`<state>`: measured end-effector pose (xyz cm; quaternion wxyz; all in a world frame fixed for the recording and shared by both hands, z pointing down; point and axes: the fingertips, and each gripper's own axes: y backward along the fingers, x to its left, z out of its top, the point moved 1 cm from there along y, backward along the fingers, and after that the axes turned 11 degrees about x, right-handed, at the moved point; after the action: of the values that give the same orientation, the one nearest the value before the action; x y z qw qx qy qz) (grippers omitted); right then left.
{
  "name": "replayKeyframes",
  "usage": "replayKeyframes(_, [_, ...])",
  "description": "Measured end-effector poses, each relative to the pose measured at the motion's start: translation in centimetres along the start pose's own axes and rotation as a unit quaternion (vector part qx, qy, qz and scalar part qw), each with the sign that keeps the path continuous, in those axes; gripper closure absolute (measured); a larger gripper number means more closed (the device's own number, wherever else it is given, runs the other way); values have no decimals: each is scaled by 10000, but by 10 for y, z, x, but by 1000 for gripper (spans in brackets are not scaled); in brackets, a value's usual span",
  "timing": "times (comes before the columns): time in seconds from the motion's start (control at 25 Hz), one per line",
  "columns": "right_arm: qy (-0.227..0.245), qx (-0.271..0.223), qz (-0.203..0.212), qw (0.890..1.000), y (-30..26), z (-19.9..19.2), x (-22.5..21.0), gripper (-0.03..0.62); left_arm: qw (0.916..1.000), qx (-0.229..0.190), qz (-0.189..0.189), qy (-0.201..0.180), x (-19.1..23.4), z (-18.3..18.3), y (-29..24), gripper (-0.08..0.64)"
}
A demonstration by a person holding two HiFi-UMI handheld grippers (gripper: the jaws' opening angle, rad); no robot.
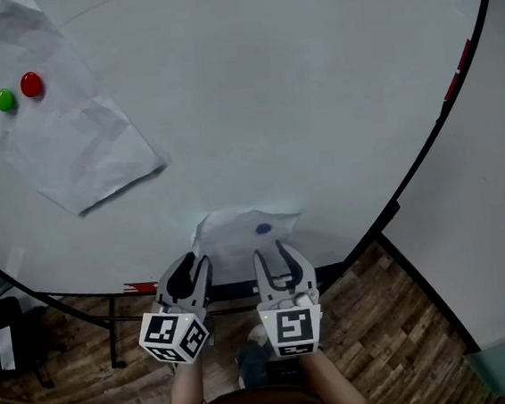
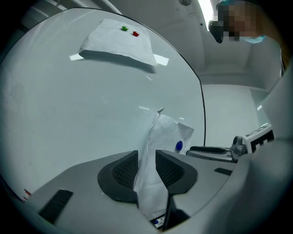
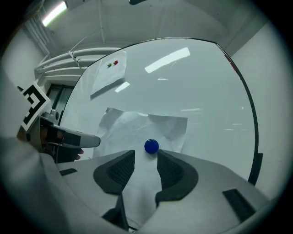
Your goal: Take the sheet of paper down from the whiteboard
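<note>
While a second sheet hangs well apart at the upper left under a green magnet and a red magnet, we work both grippers at the foot of the whiteboard, where the crumpled sheet of paper sits low and near the middle. The left gripper has its fingers pinched on a fold of that sheet, which stands out from the board. A blue magnet pins the paper further right. The right gripper has its fingers spread, the paper lying between them unpressed and the magnet just past their tips. We judge that a pull by the left alone could tear the paper at the magnet or knock the magnet loose and onto the floor. Held on one side only, the freed sheet could also slip.
</note>
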<state>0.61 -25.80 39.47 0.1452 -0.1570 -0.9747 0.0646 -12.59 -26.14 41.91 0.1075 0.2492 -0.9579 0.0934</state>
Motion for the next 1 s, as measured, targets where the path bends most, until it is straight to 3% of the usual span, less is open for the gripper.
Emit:
replayKeyframes(0.2, [13,-92,-90,9999,-8,6,-5,437,9997,-218,-74,-62,-3,10,0,433])
replayKeyframes(0.6, [167,-328,-236,9990,-24,18,-10,439,9996,-206,-130,-120,-2,14,-11,437])
replayKeyframes(0.76, [332,-380,-350,9981,-26,19,-11,443,9993,-201,-108,-287,-2,16,-15,472])
replayKeyframes(1.0, [661,-487,-463,9955,-28,18,-9,469,9993,-313,-184,-115,-1,18,-16,508])
